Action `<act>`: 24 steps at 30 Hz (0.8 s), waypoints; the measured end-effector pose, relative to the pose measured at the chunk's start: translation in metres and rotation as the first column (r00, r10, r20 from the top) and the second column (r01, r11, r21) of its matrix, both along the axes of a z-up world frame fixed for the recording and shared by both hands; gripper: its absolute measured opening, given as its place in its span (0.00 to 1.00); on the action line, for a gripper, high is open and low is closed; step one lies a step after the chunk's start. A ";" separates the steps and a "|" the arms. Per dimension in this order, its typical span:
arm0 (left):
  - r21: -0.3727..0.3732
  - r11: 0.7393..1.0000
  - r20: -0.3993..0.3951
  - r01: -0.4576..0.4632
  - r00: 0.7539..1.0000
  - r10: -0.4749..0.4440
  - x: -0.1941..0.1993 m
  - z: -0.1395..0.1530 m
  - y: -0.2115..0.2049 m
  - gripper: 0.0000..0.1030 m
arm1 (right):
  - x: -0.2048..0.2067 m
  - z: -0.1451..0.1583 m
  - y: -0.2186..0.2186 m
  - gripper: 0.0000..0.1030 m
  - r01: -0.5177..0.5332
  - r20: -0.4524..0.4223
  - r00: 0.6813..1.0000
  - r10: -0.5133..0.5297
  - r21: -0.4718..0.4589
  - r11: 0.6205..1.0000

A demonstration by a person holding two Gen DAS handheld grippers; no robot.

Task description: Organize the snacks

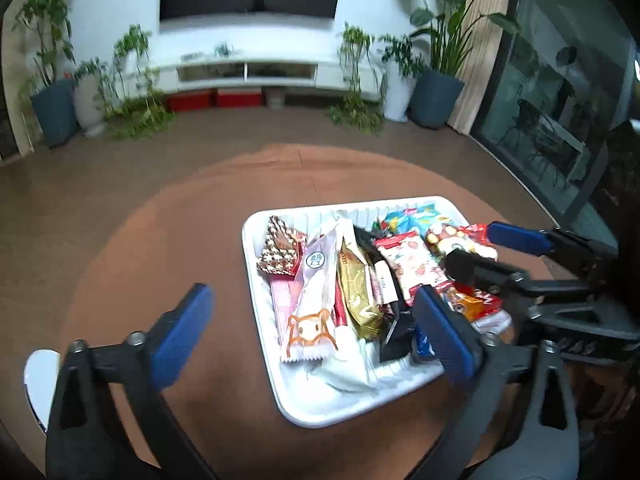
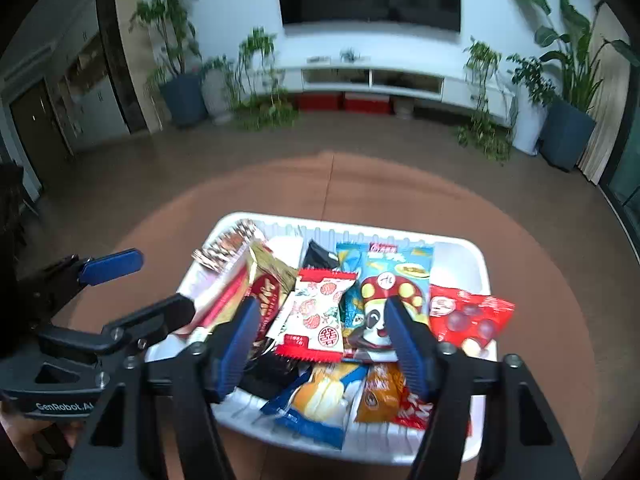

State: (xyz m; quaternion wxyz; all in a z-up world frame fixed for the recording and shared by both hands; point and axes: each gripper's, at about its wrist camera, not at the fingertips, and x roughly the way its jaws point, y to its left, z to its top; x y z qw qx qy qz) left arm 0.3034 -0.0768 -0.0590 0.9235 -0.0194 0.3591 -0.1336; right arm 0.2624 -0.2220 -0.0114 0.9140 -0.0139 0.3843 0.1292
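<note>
Where plants [image 2: 256, 80] stand, round table [image 1: 160, 240].

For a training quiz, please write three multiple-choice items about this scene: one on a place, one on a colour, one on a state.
1. Where do the snack packets lie?
A. In the white tray
B. On the floor
C. On the TV shelf

2. What colour are the pads on the tools' fingers?
A. Green
B. Blue
C. Yellow

3. What state is the right tool in?
A. Shut on a packet
B. Open, holding nothing
C. Out of view

Answers:
1 A: the packets fill the white tray on the round table.
2 B: the pads of the left tool and right tool are blue.
3 B: its fingers stand apart above the packets, such as the red-and-white packet, and grip none.
</note>
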 end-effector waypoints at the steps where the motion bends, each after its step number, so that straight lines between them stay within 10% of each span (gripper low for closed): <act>1: 0.004 1.000 0.033 0.001 0.999 -0.001 -0.012 0.007 -0.002 1.00 | -0.009 0.006 -0.003 0.73 0.002 0.023 1.000 -0.003 0.018 1.000; 6: 0.045 0.998 0.157 -0.049 0.987 0.042 -0.073 0.035 -0.010 1.00 | -0.071 0.039 -0.021 0.89 0.022 0.205 0.978 -0.037 0.076 0.997; 11: 0.029 0.982 0.248 -0.184 0.953 0.171 -0.142 0.054 -0.009 1.00 | -0.149 0.072 -0.037 1.00 0.051 0.443 0.891 -0.102 0.125 0.991; 15: 0.121 0.928 0.390 -0.352 0.877 0.281 -0.201 0.064 -0.019 1.00 | -0.201 0.091 -0.042 1.00 0.074 0.554 0.823 -0.128 0.119 0.990; 24: 0.087 0.946 0.222 -0.313 0.932 0.288 -0.258 0.038 -0.031 1.00 | -0.272 0.089 -0.053 1.00 0.130 0.582 0.790 -0.193 0.148 0.980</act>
